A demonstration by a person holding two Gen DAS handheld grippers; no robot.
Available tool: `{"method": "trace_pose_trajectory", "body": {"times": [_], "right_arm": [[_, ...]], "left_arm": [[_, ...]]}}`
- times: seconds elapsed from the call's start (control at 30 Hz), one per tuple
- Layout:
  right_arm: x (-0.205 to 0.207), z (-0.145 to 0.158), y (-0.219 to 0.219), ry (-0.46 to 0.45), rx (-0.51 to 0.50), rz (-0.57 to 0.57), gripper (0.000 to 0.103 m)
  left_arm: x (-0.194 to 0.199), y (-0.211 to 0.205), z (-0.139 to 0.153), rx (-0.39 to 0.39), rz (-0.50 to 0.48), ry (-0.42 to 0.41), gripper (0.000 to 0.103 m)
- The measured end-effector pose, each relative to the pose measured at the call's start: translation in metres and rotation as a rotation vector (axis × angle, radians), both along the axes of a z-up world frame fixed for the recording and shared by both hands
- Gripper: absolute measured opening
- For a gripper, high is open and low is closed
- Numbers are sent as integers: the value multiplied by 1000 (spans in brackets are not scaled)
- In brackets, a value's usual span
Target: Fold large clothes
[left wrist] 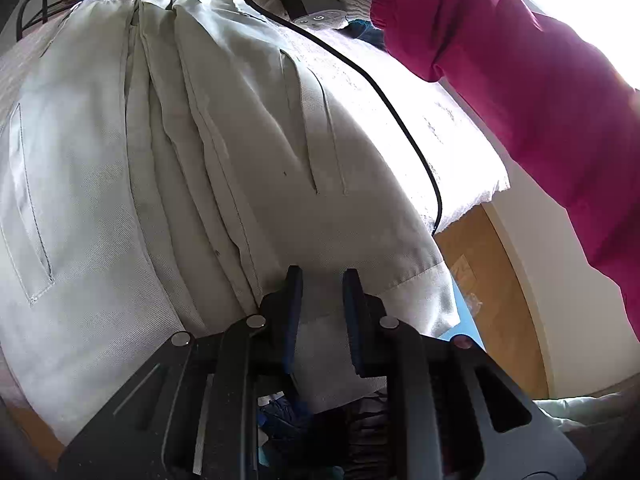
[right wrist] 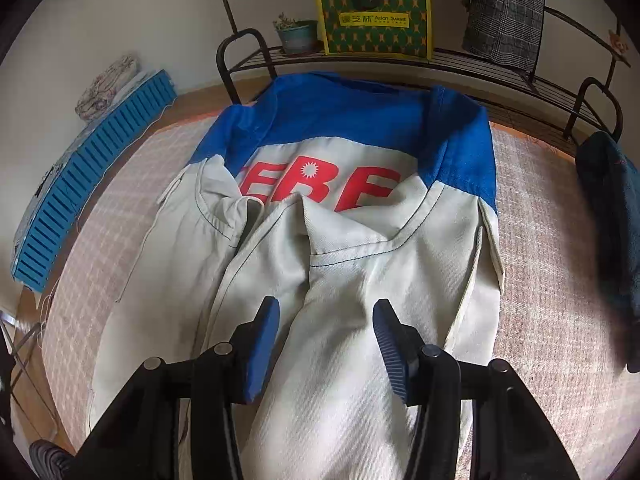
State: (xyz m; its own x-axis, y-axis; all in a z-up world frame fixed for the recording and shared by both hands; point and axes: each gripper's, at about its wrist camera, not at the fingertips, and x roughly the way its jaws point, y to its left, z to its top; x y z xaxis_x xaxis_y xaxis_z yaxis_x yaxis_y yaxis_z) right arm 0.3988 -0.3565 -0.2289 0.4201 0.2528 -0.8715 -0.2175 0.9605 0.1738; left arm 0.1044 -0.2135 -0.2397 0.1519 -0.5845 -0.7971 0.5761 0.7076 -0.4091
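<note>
Grey-and-blue cotton work jacket [right wrist: 320,208] lies spread on the pink woven mat [right wrist: 540,240]. Right gripper [right wrist: 326,340] hovers wide open, empty, over the hem; left gripper [left wrist: 318,304] half-open, empty. Pinch the hem evenly before folding toward the collar.

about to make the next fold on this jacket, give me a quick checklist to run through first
1. Right gripper open around the raised grey fold: ok.
2. Left gripper open at the jacket's hem: ok; fabric between the fingers: cannot tell.
3. Work jacket lying flat: not ok, sleeves folded in and creased.
4. Black cable off the cloth: not ok, it trails along the jacket's edge.
5. Dark garment apart from the jacket: ok.
</note>
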Motion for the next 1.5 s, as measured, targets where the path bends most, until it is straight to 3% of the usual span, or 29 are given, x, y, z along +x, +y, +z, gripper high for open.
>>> {"method": "trace_pose_trajectory", "body": {"times": [0.03, 0.07, 0.23, 0.33, 0.47, 0.6, 0.73, 0.77, 0.83, 0.97, 1.13, 1.2, 1.3, 1.4, 1.5], "right_arm": [[1, -5, 6, 36, -7, 20, 36], [2, -11, 12, 60, -12, 40, 34], [-2, -23, 32, -5, -42, 21, 38], [-13, -8, 20, 16, 74, 47, 27], [-65, 21, 0, -15, 87, 69, 29], [-119, 10, -10, 10, 27, 39, 29], [-148, -22, -8, 38, 148, -20, 26], [-154, -25, -4, -12, 138, -49, 27], [-162, -22, 11, -46, 138, 8, 26], [-184, -2, 17, -28, 218, 101, 26], [-242, 31, -16, -84, 202, 52, 29], [-266, 33, -31, -76, 186, 23, 30], [-302, 32, -50, -77, 180, -33, 39], [-324, 25, -63, -71, 183, -78, 39], [-330, 12, -62, -30, 182, -82, 39]], "left_arm": [[0, 0, 0, -2, 0, 2, 19], [0, 0, -1, -4, 0, 3, 20], [-5, -3, 0, 3, 0, -10, 20], [-7, 12, 8, -13, 7, 10, 20], [-12, 39, 25, -44, 57, -10, 20], [-10, 83, 37, -70, 178, -14, 20], [-4, 132, 40, -57, 313, -33, 20], [-1, 141, 40, -40, 340, -40, 20], [5, 162, 40, -17, 391, -50, 20], [13, 187, 33, -9, 447, -48, 20], [19, 185, 28, -13, 400, -40, 20], [19, 174, 25, -21, 344, -34, 20], [16, 155, 17, -13, 255, -35, 20], [-2, 132, 2, 45, 152, -39, 20], [-24, 118, 1, 104, 84, -163, 31]]}}
